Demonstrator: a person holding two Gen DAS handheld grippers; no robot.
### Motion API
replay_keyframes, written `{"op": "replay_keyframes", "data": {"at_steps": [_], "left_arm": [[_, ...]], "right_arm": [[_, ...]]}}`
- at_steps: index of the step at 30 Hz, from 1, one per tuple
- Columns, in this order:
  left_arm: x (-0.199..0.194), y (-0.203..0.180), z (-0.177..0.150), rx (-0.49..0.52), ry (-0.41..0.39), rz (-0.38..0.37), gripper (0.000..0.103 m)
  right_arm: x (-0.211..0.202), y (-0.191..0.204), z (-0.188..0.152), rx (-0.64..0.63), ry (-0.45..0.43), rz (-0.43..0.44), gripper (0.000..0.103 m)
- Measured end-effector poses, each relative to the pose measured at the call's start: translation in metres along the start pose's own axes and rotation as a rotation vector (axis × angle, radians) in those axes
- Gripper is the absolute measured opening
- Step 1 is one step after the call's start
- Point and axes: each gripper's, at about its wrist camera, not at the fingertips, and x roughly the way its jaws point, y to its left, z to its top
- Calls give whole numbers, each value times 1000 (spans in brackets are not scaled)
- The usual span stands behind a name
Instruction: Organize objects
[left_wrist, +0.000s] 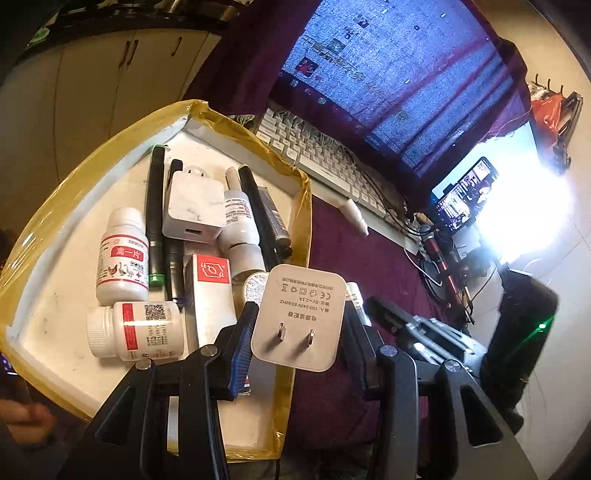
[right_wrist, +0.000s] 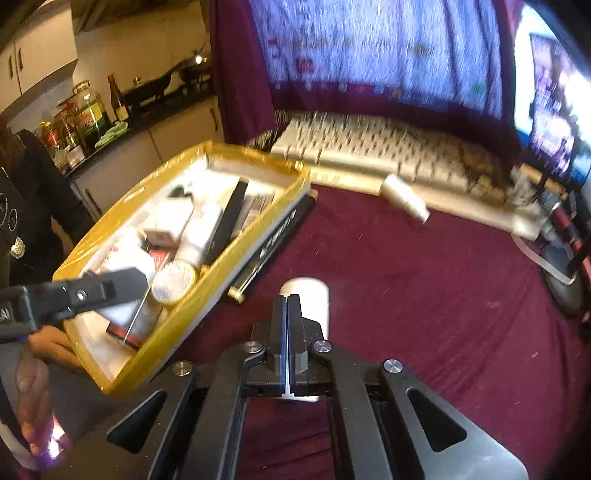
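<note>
Your left gripper (left_wrist: 297, 317) is clamped on a white charger (left_wrist: 299, 317), prongs facing back toward you, and it hangs over the near right rim of the yellow-taped tray (left_wrist: 303, 192). Inside the tray lie two pill bottles (left_wrist: 122, 254), some pens (left_wrist: 155, 218), a second white adapter (left_wrist: 194, 210), a red-and-white box (left_wrist: 210, 295) and a round tin (left_wrist: 255, 286), so free floor is scarce. Carry the charger further in past the taped rim before you lower it, aiming for the bare patch along the near edge, just your side of the box. Set it flat, then part the fingers slowly so it does not tip onto the tin.

Your right gripper (right_wrist: 287, 325) has its jaws pressed together with nothing between them; a white object (right_wrist: 314, 299) lies on the maroon cloth (right_wrist: 424, 295) right behind the fingertips, not held. Keep that hand still and clear of the tray while the left one places. A small white bottle (right_wrist: 404, 203) beside the keyboard (right_wrist: 388, 147) waits too.
</note>
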Motion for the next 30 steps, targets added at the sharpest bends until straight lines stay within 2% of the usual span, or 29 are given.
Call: {"op": "replay_keyframes", "data": {"at_steps": [1,3,4,5,10,12,13,17,21,26,30], "left_arm": [[0,0,0,1,1,0,39],[2,0,-1,4,5,0,39],[3,0,-1,5,7,-2,39],[3,-1,-1,7,6,-4,39],[2,3,-1,2,2,0,39],[1,6,0,-4,-3,3,39],[-1,8,0,-7,-6,6,39],[-6,16,5,-23,-23,16,39],[-12,28,10,-47,-47,33,39],[-19,42,16,-66,-83,92,39],[-14,50,19,-80,-76,123,39]], "right_arm": [[-1,0,-1,-3,-10,-3,3],[-2,1,-2,-26,-17,-65,22],[-2,2,-2,-34,-19,-103,42],[-3,1,-2,-38,-28,-113,50],[11,-4,-6,-31,31,-97,49],[15,-6,-9,-25,39,-97,33],[16,-7,-10,-24,35,-93,32],[16,-9,-11,-11,25,-85,32],[4,-10,-7,21,-19,-38,32],[-11,-1,4,16,-72,17,32],[-8,12,11,-11,-66,36,32]]}}
